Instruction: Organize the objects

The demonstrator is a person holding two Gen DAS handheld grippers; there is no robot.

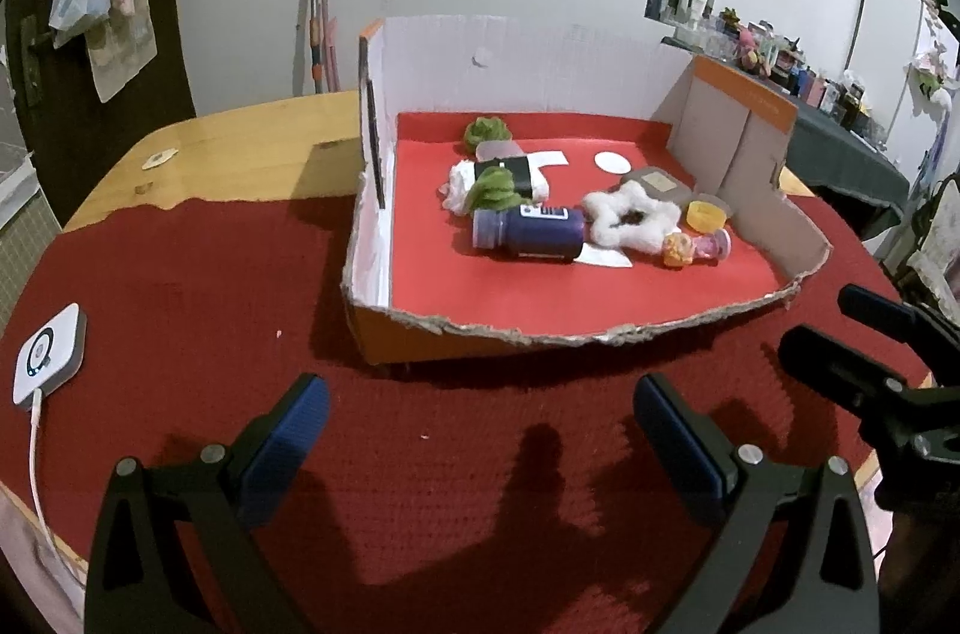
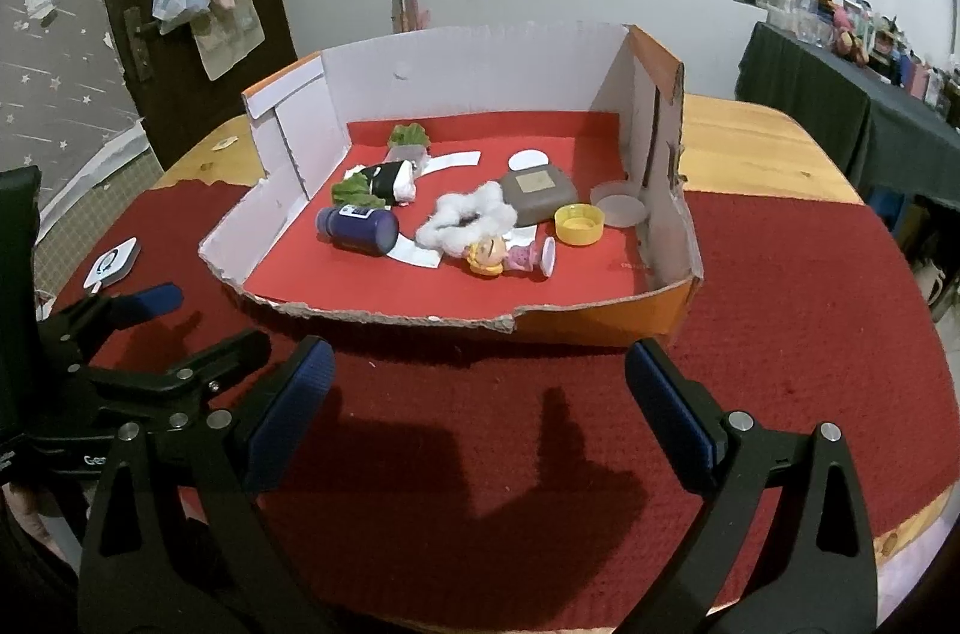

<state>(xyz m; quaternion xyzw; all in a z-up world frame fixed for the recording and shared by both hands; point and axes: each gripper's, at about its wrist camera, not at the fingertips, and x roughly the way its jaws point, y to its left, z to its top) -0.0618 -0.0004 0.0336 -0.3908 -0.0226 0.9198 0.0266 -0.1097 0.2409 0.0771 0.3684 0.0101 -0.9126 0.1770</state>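
A torn cardboard box [image 1: 600, 334] [image 2: 384, 316] with a red floor stands on the red mat. Inside lie a purple bottle [image 1: 528, 233] [image 2: 359, 229], a white fluffy star [image 1: 631, 216] [image 2: 468, 217], a small doll [image 1: 696, 248] [image 2: 510, 256], a yellow cap [image 1: 707, 216] [image 2: 579, 224], a grey box [image 1: 655, 184] [image 2: 537, 194], a black-and-white roll with green leaf [image 1: 501, 181] [image 2: 378, 183] and a clear lid [image 2: 621, 208]. My left gripper [image 1: 480, 424] and right gripper [image 2: 480, 394] are both open and empty, in front of the box, above the mat.
A white device with a cable [image 1: 48, 361] [image 2: 113, 262] lies on the mat at the left. The right gripper shows at the right edge of the left wrist view [image 1: 870, 364]. The wooden table [image 2: 756, 142] carries the mat. A door and wall stand behind.
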